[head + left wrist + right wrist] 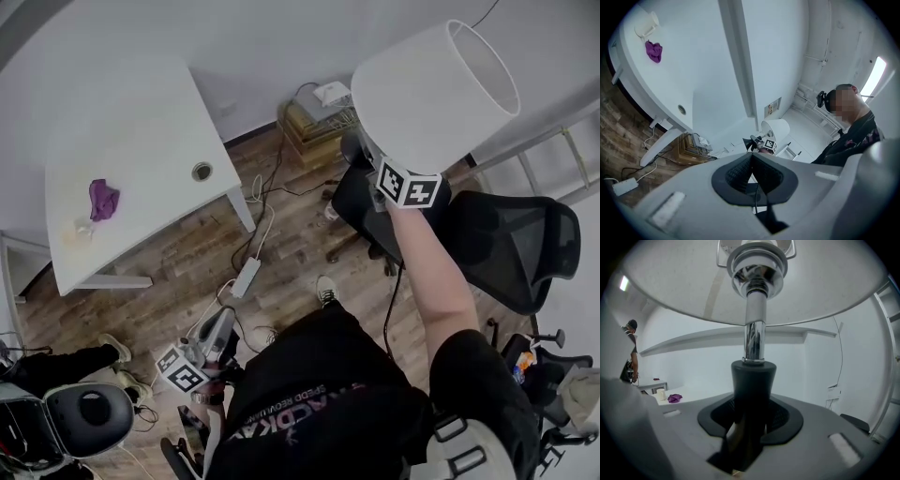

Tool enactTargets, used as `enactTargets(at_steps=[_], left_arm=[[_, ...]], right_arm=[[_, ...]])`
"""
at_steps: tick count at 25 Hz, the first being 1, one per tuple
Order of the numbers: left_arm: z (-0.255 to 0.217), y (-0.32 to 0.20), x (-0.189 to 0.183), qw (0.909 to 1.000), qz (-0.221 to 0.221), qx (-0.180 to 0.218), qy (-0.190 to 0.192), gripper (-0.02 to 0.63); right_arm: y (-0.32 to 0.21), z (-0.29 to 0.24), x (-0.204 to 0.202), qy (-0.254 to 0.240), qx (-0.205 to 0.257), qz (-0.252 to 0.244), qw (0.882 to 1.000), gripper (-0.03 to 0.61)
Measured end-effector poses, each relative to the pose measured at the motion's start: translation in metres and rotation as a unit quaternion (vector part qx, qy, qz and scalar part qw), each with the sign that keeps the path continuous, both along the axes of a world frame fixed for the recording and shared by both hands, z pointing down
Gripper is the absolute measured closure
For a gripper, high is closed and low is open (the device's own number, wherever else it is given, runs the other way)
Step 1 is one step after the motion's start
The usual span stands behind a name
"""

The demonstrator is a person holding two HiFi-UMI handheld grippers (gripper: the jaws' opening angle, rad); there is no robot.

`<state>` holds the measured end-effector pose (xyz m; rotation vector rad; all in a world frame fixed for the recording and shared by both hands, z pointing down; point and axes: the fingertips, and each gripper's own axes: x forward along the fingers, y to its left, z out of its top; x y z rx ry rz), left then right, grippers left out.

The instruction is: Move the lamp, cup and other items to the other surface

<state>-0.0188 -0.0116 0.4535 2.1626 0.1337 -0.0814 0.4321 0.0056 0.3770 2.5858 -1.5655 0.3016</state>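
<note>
Lamp: up in the air, off any surface, white shade [436,84] tipped toward the wall; carried over the wood floor [281,272] above a black chair [511,244].
Right gripper [751,416]: jaws clamped on the lamp's dark lower stem, chrome tube rising straight above the pads.
Left gripper [752,174]: pads pressed together, nothing between them; hanging low by the person's side.
Table [141,112]: white, well apart from the lamp; purple cloth [103,199] and a pale cup [647,22] near its far end.
Handling guess: lamp looks top-heavy, with a wide, light shade on a thin, stiff metal stem; likely to swing if tilted. Shade looks thin and dentable, chrome likely slippery.
Where to hold: on the dark tapered part, not the chrome and not the shade.
Cord: can't tell where it runs.
Risk: shade close to the wall, could bump it.
</note>
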Motion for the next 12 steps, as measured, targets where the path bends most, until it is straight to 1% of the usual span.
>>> enactTargets(at_steps=[7, 12], left_arm=[[0.006, 0.026, 0.060, 0.9994, 0.027, -0.010, -0.020, 0.618], [0.009, 0.041, 0.098, 0.9982, 0.047, -0.013, -0.035, 0.618]], right_arm=[[0.051, 0.018, 0.070, -0.016, 0.003, 0.036, 0.999, 0.428], [0.093, 0.039, 0.112, -0.028, 0.002, 0.067, 0.997, 0.428]])
